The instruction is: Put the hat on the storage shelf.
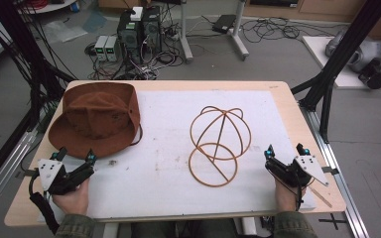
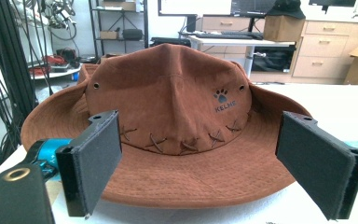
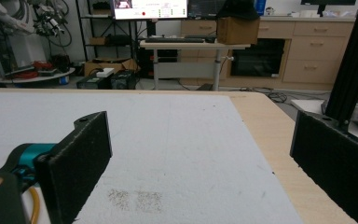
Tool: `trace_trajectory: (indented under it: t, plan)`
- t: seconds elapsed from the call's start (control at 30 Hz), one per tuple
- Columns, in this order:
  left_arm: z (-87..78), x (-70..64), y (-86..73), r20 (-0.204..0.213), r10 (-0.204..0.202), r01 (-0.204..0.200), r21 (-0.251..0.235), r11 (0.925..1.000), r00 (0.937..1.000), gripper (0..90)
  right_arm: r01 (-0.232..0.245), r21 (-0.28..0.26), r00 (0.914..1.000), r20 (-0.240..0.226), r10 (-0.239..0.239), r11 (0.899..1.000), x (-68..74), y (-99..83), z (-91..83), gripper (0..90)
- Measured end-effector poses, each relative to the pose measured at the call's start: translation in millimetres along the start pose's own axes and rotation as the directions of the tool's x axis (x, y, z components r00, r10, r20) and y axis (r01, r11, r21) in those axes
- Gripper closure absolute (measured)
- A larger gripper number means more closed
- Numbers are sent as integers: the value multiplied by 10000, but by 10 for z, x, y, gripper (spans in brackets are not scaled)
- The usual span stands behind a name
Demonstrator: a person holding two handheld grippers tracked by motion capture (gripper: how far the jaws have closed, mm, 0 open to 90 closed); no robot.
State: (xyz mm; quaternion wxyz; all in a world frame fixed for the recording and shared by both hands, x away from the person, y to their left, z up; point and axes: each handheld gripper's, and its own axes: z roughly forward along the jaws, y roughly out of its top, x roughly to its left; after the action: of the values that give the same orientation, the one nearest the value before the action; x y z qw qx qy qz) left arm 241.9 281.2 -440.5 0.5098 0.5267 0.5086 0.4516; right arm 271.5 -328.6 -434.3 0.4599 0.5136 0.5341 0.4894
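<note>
My left gripper (image 1: 75, 154): lower left of the high view, jaws spread wide, holding nothing; in the left gripper view (image 2: 200, 163) they frame the hat's brim without touching it.
My right gripper (image 1: 284, 150): lower right of the high view, jaws wide apart and empty, over the white mat.
White foam mat (image 1: 154, 178): covers most of the light wooden table (image 1: 287, 109).
Brown suede wide-brimmed hat (image 1: 96, 119): upper left of the mat, crown up, just beyond my left gripper; paw logo and cross-stitching show in the left gripper view (image 2: 177, 102).
Tan wire hat stand (image 1: 218, 144): centre right, a ring base with a domed frame, well apart from the hat, near my right gripper.
</note>
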Motion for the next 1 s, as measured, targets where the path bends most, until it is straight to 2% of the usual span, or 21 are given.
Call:
trace_trajectory:
  t: [0.43,0.63,0.7,0.73,0.8,0.9,1.0]
  plan:
    - [9,-10,-2,152,-46,45,100,9999,9999,138,-16,-25,10000,28,16,10000,-10,-5,4,45]
    - [-4,-53,27,307,-232,229,93,9997,9993,133,-57,-1,10000,0,57,10000,-15,-5,7,45]
    - [-9,-77,55,336,-152,151,40,9999,9993,133,-85,35,10000,-45,85,10000,-16,-10,18,45]
    - [8,-89,111,373,100,-99,-30,9999,9993,132,-71,31,10000,-63,71,10000,-15,-14,32,45]
    - [23,-85,152,344,242,-237,-123,9996,9991,132,-26,81,10000,-92,26,10000,-11,-15,36,45]
    - [57,-69,183,266,296,-291,-163,9994,9992,132,-31,81,9999,-106,32,10000,-9,-15,34,45]
    - [159,-21,230,250,-15,18,-135,9999,9997,132,-103,40,9999,-90,103,9999,-19,-14,33,45]
